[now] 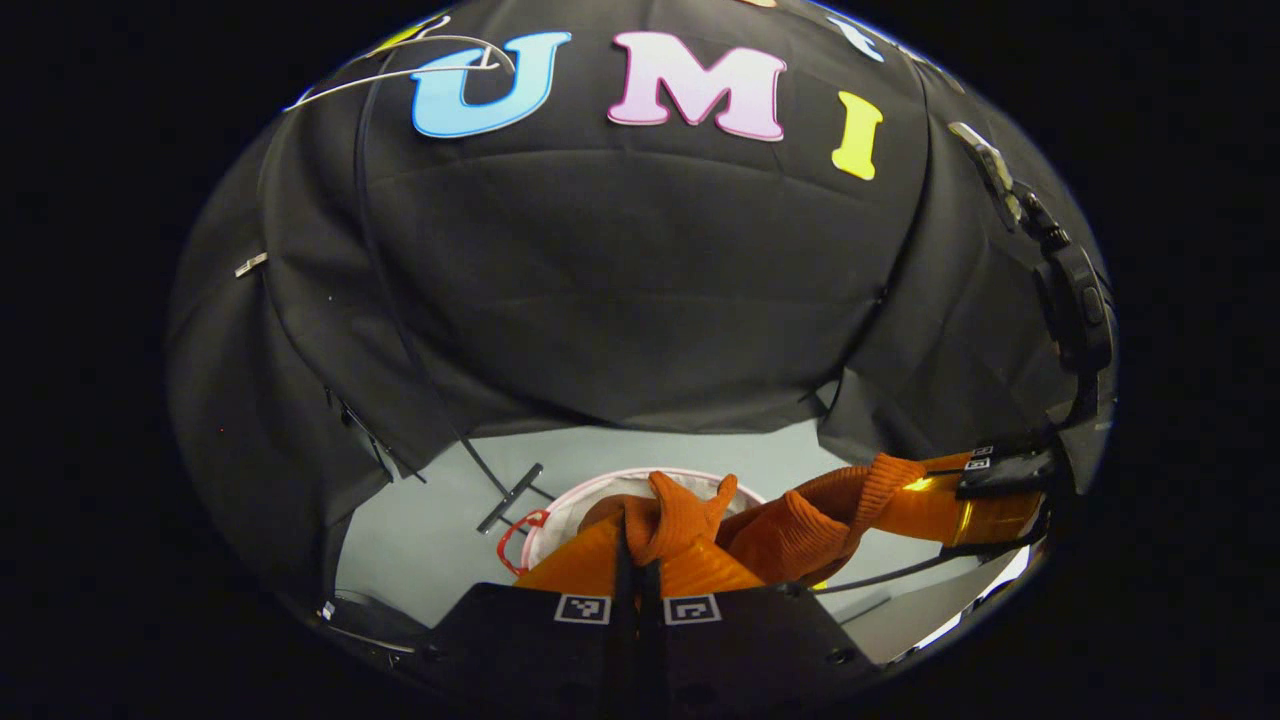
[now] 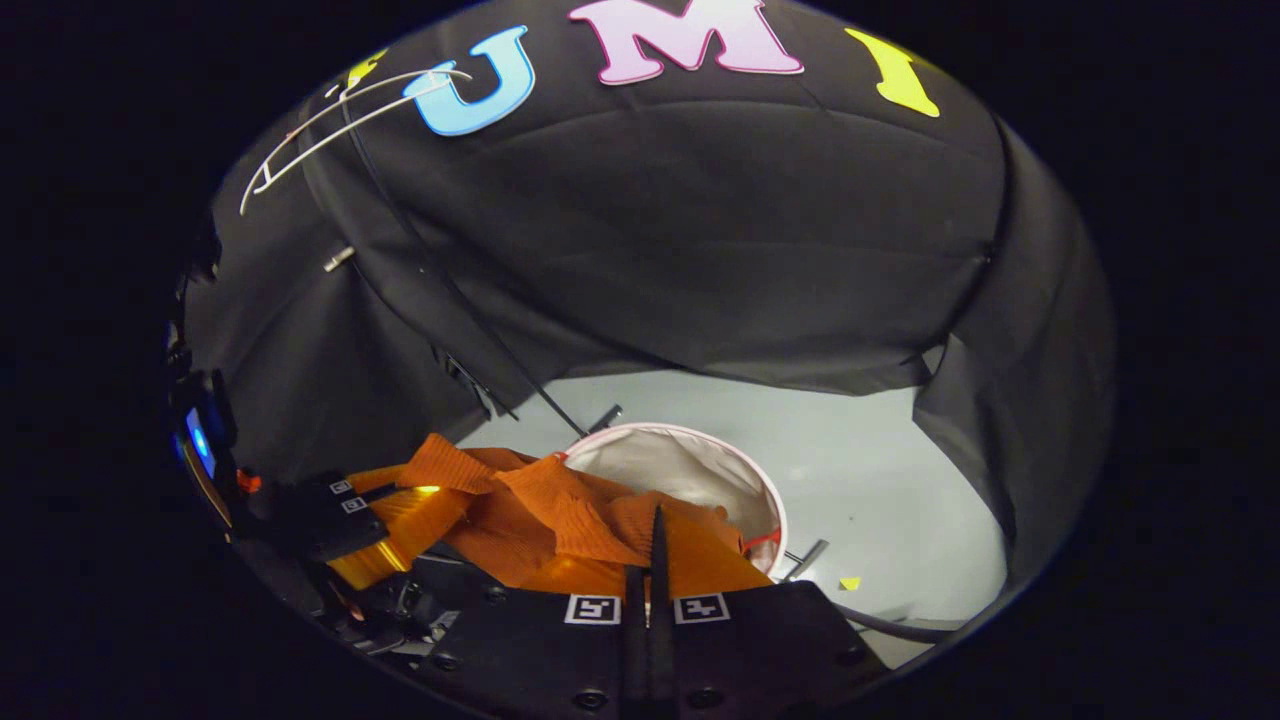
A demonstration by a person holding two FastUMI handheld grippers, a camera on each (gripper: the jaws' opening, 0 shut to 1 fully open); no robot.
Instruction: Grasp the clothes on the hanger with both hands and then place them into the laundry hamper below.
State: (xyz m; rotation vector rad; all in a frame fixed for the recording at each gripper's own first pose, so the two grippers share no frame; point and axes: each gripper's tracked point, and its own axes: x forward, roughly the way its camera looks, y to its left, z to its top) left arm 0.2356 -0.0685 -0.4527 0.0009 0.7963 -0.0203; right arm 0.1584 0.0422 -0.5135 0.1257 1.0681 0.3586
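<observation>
Right now my left gripper (image 1: pixel 640 570) is clamped on a bunched fold of the orange knit garment (image 1: pixel 690 520), and my right gripper (image 2: pixel 648 560) pinches another fold of it. The ribbed cloth (image 2: pixel 560 515) sags between my two claws, hanging just above the white hamper (image 2: pixel 690 465) with its pink rim, which stands on the pale grey floor (image 2: pixel 880 480). High on the black wall, the bare white wire hanger (image 2: pixel 330 120) hangs. A thin black pole (image 1: pixel 400 330) slants down beside the hamper.
</observation>
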